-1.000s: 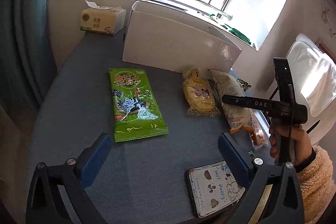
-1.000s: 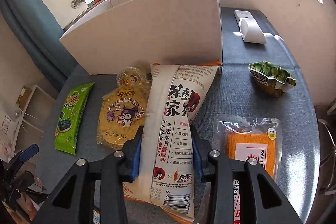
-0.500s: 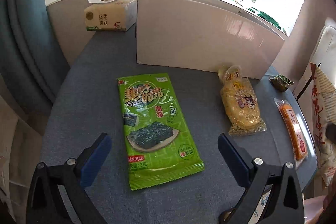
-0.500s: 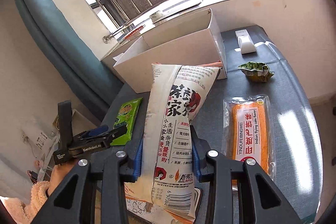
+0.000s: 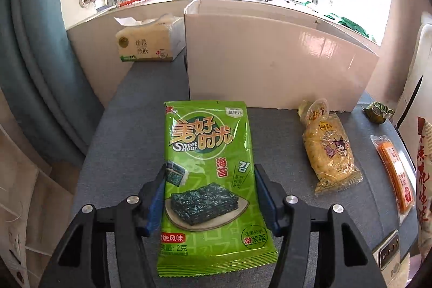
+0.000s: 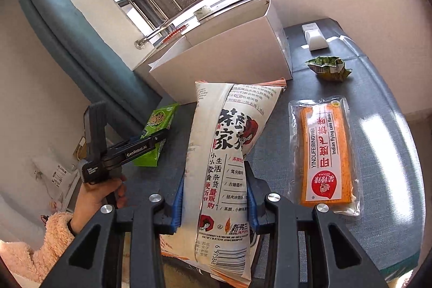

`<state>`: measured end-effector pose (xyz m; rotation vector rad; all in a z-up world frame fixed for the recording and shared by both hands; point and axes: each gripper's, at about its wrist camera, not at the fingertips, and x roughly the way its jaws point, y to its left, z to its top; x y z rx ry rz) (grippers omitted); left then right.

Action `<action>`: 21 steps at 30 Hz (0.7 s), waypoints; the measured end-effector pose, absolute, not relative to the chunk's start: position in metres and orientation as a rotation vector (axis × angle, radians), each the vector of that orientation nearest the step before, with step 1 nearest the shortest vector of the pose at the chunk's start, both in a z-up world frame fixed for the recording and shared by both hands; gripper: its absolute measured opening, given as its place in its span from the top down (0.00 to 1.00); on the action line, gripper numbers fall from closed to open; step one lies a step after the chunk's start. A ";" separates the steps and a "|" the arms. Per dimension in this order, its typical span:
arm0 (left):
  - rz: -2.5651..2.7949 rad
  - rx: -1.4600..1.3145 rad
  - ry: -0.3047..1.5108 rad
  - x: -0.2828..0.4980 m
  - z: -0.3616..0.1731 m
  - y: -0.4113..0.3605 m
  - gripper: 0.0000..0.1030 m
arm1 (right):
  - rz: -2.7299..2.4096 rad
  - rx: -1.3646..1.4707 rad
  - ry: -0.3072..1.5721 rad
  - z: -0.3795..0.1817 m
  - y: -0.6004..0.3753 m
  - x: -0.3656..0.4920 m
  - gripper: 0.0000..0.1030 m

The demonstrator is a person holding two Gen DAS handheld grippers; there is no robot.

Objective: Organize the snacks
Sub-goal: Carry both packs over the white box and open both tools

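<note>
My left gripper (image 5: 209,190) is shut on the green seaweed packet (image 5: 208,153), which lies on the grey table (image 5: 129,126); it also shows in the right wrist view (image 6: 158,134). My right gripper (image 6: 214,196) is shut on a tall white snack bag (image 6: 226,153) and holds it above the table. The white cardboard box (image 5: 270,64) stands open at the back of the table. A yellow chips bag (image 5: 329,153), an orange cake packet (image 6: 324,153) and a small green crumpled packet (image 6: 328,68) lie on the table.
A tissue pack (image 5: 147,45) sits at the back left beside the box. A small white device (image 6: 314,38) lies at the table's far end. A jelly cup (image 5: 314,109) sits behind the chips bag. A phone (image 5: 388,258) lies at the table's front right edge.
My left gripper moved forward over the seaweed packet and closed on it. My right gripper lifted the white snack bag higher and pulled it back from the box.
</note>
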<state>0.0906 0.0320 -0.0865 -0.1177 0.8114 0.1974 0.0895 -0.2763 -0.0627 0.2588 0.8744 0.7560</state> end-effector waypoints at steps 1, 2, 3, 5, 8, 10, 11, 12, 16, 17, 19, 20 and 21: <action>0.174 -0.122 0.795 0.086 -0.080 0.031 0.38 | 0.757 0.261 0.876 -0.064 -0.276 0.091 0.61; 0.163 -0.130 0.783 0.082 -0.074 0.031 0.38 | 0.757 0.265 0.881 -0.065 -0.275 0.092 0.61; 0.152 -0.132 0.771 0.078 -0.069 0.031 0.38 | 0.761 0.265 0.885 -0.066 -0.273 0.093 0.61; 0.129 -0.141 0.740 0.070 -0.058 0.030 0.38 | 0.764 0.256 0.887 -0.065 -0.270 0.093 0.61; 0.080 -0.167 0.695 0.065 -0.039 0.029 0.38 | 0.768 0.248 0.877 -0.059 -0.267 0.100 0.61; 0.043 -0.187 0.659 0.065 -0.022 0.027 0.38 | 0.776 0.249 0.859 -0.049 -0.264 0.107 0.61; 0.032 -0.189 0.637 0.067 -0.011 0.023 0.38 | 0.773 0.245 0.843 -0.041 -0.263 0.112 0.61; 0.021 -0.182 0.619 0.071 -0.002 0.023 0.38 | 0.771 0.236 0.823 -0.032 -0.260 0.119 0.61; -0.037 -0.196 0.553 0.106 0.038 0.027 0.38 | 0.713 0.180 0.733 0.013 -0.244 0.159 0.61; -0.037 -0.199 0.542 0.117 0.046 0.031 0.38 | 0.702 0.182 0.722 0.022 -0.239 0.172 0.61; -0.046 -0.199 0.516 0.142 0.061 0.036 0.38 | 0.703 0.189 0.713 0.038 -0.227 0.201 0.61; -0.036 -0.187 0.516 0.158 0.065 0.036 0.38 | 0.695 0.184 0.713 0.044 -0.220 0.219 0.61; -0.040 -0.184 0.521 0.173 0.068 0.038 0.38 | 0.684 0.160 0.728 0.048 -0.209 0.236 0.61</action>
